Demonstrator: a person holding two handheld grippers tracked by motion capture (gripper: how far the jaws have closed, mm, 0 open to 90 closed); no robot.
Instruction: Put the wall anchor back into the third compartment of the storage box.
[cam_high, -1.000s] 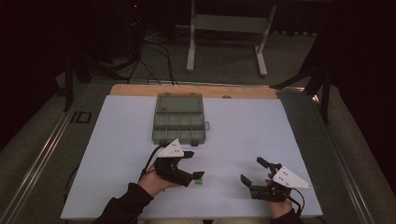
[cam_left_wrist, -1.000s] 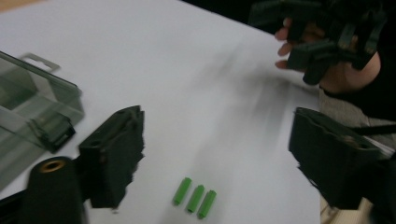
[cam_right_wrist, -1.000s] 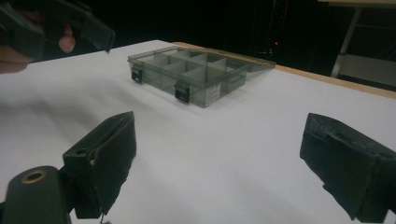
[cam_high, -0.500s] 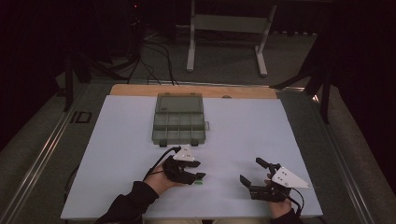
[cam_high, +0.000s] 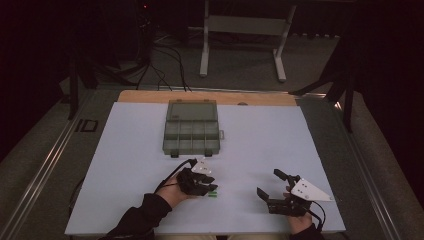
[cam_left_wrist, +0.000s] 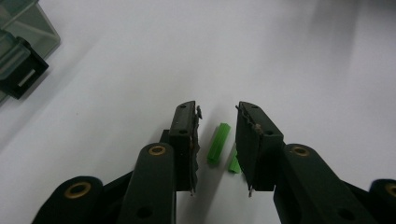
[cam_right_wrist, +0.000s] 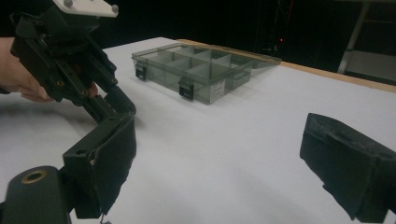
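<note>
While the left tool (cam_left_wrist: 218, 140) has just been closing around a small green plastic peg (cam_left_wrist: 218, 143) lying on the white surface (cam_high: 260, 145), pads not yet touching, the right tool (cam_high: 274, 186) rests wide open, empty. Light, stiff, probably slippery: pinch it mid-length.

My left gripper (cam_high: 209, 189) sits lower centre, straddling two small pegs (cam_left_wrist: 219, 143) on the sheet (cam_high: 130, 150). My right gripper (cam_high: 274, 190) rests lower right. The compartment box (cam_high: 191, 133) lies above, centre.

The gripper (cam_left_wrist: 218, 119), its jaws just closing, straddles a green plug (cam_left_wrist: 218, 143); a second plug (cam_left_wrist: 234, 164) lies beside it.
</note>
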